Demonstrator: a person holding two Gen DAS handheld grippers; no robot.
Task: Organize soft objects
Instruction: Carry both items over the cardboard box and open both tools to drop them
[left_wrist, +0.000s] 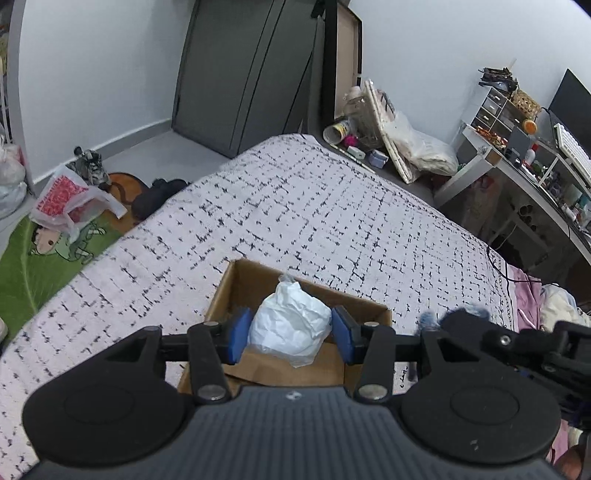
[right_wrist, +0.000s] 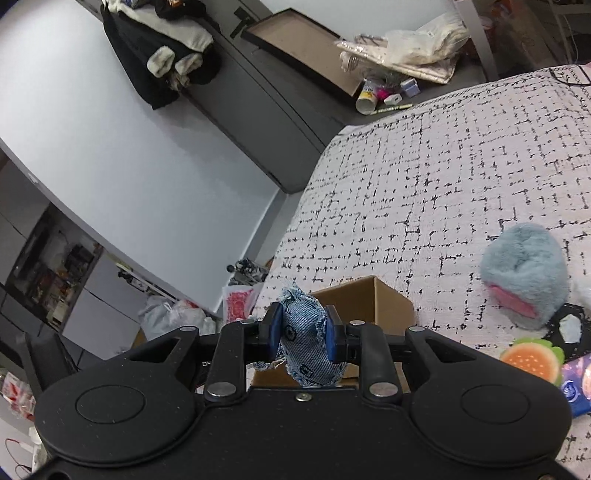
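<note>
Left tongs (left_wrist: 290, 334) clamped a crumpled white bundle (left_wrist: 290, 321) above the cardboard box (left_wrist: 243, 284) on the bed (left_wrist: 295, 206); right tongs (right_wrist: 303, 332) pinched a denim pouch (right_wrist: 306, 332) mid-body; both looked light and squashy.

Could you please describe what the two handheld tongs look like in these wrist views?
Both are alike. The left tongs have blue rectangular pads on black fingers, black link bars with silver rivets, two round black housings, and a ribbed dark-grey body. The right tongs show darker blue pads, the same black links and rivets, and a plain black body with one small screw. No cables or sleeves show.
</note>
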